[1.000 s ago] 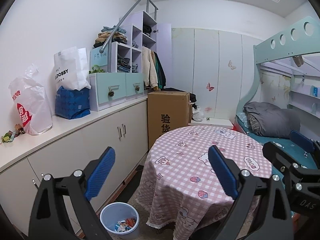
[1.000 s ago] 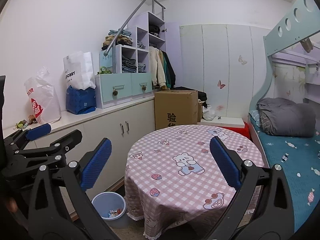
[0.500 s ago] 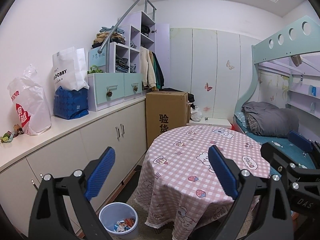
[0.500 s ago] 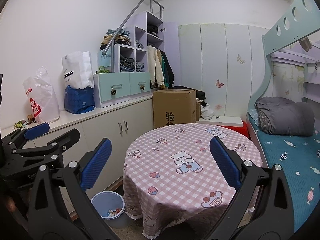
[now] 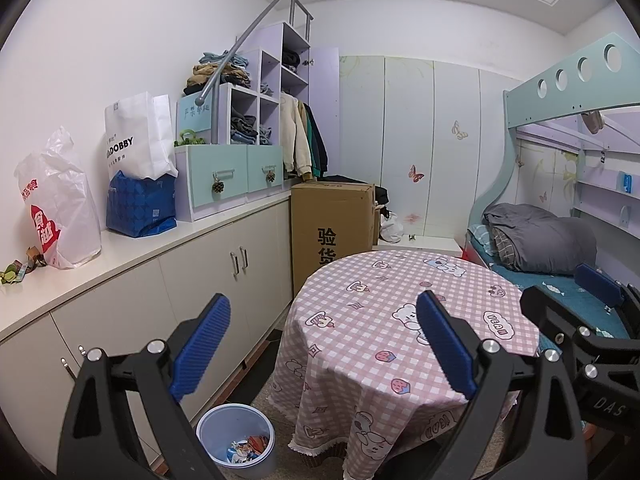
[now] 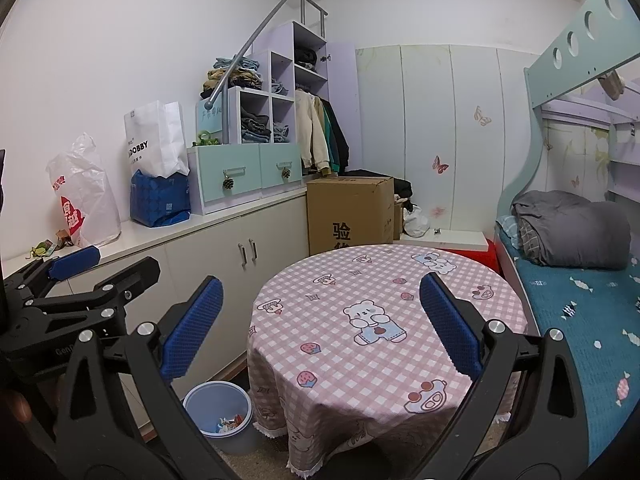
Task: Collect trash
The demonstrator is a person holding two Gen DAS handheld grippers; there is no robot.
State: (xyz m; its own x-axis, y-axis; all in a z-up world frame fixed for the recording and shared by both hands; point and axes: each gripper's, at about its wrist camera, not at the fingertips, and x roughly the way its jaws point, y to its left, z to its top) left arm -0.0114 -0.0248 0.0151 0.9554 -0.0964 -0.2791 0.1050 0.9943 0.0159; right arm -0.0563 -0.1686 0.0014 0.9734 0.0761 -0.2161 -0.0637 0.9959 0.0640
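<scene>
- The left tool [image 5: 320, 344] is held up in the air with its two blue pads spread wide. It holds nothing.
- The right tool [image 6: 318, 324] is wide too and holds nothing.
- A round tabletop [image 5: 404, 320] with a pink checked cloth sits in front of both tools.
- A small blue bin [image 5: 236, 438] stands on the floor, just beside the tabletop and the white cupboards [image 5: 208, 284].
- Some colourful trash [image 5: 246, 446] lies at the bottom of the bin.
- More small trash bits [image 5: 18, 268] lie on the long white counter, next to a white plastic bag [image 5: 60, 208].
- A brown box [image 5: 332, 228] stands behind the tabletop.
- A bed [image 6: 580, 304] with a blue sheet is on the right.
</scene>
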